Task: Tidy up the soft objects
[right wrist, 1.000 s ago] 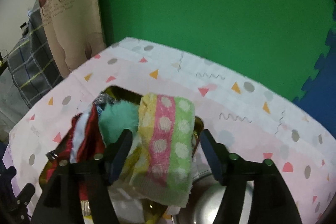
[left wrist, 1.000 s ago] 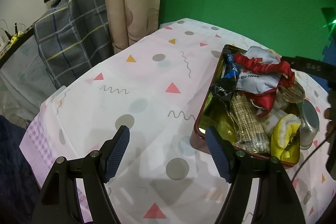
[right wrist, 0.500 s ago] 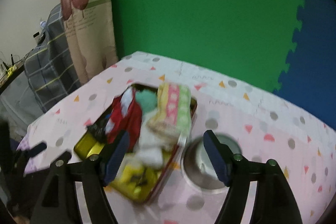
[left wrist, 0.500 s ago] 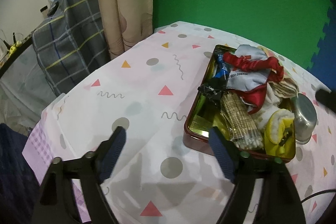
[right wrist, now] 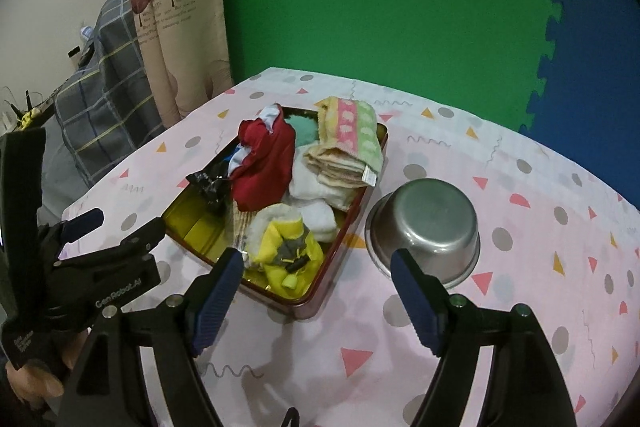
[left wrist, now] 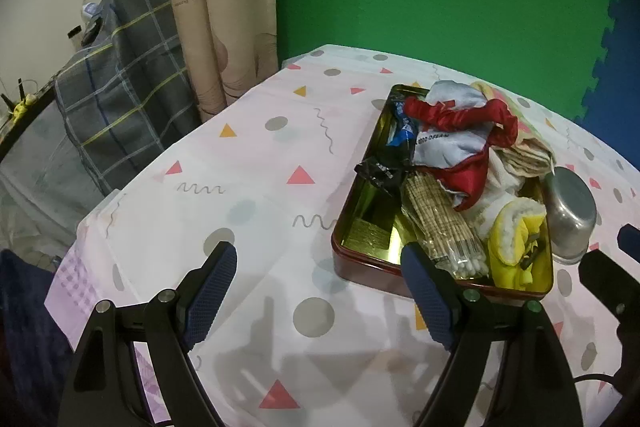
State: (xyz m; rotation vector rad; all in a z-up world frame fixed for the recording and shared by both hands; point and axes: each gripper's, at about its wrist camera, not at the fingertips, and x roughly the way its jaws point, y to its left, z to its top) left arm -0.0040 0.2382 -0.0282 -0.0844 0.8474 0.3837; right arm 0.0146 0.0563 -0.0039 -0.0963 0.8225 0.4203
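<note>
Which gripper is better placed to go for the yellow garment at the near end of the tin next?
Right. The right gripper, open and empty, has the yellow garment almost between its fingers. The left gripper, open too, faces bare tablecloth beside the tin.

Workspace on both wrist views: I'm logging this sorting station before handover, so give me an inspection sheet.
Surface: table under a pale patterned cloth, wrinkled at the near edge.
Job's things: red tin tray piled with a striped towel, red cloth, white cloths and a yellow fleecy piece.
Clutter: in the tray, a cotton swab pack and black wrappers; an upturned steel bowl beside the tray.
Grippers: left tongs and right tongs both open and empty above the cloth.
Cables: a dark cable by the right tongs.
Surroundings: green wall, blue foam mat, curtain, plaid fabric.
</note>
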